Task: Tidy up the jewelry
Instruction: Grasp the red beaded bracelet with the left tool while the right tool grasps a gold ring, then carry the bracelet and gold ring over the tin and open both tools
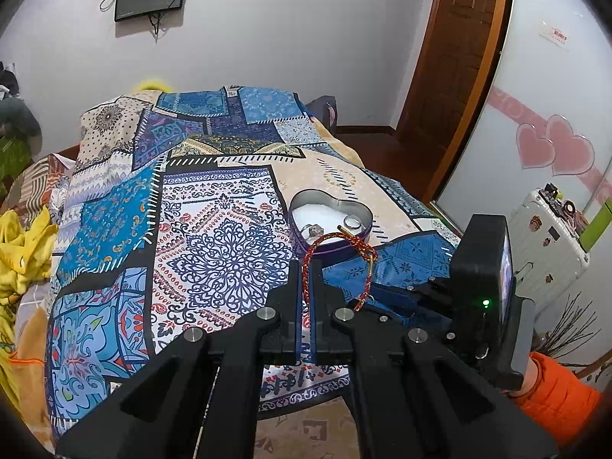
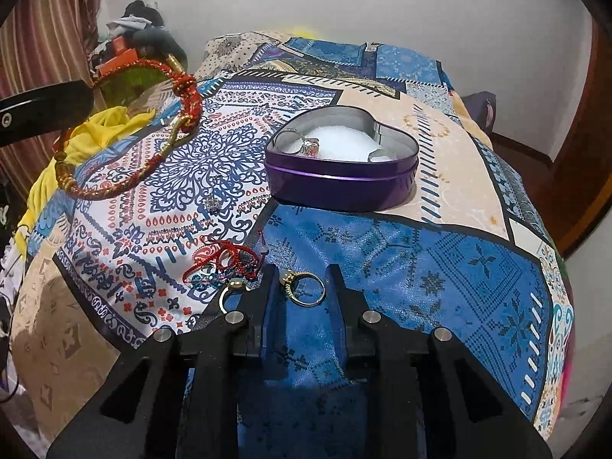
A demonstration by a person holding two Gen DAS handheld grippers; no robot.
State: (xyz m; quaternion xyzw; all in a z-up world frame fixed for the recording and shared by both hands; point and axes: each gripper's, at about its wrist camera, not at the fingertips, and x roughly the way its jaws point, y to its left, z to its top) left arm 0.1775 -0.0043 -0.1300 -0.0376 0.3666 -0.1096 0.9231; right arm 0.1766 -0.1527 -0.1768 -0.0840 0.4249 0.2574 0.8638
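While left gripper pinches bracelet, ring seemingly between right fingers.

bare bedspread right of gold ring, heart tin blocking beyond

The heart-shaped tin sits on the patterned bedspread, with a ring lying inside it near its left wall. In front of the tin, nearer the camera, a gold ring lies on the bedspread between the right gripper's fingers. Just left of that ring lie a cord bracelet and another ring. Left of the tin and raised above the bedspread, the left gripper holds a braided bracelet.
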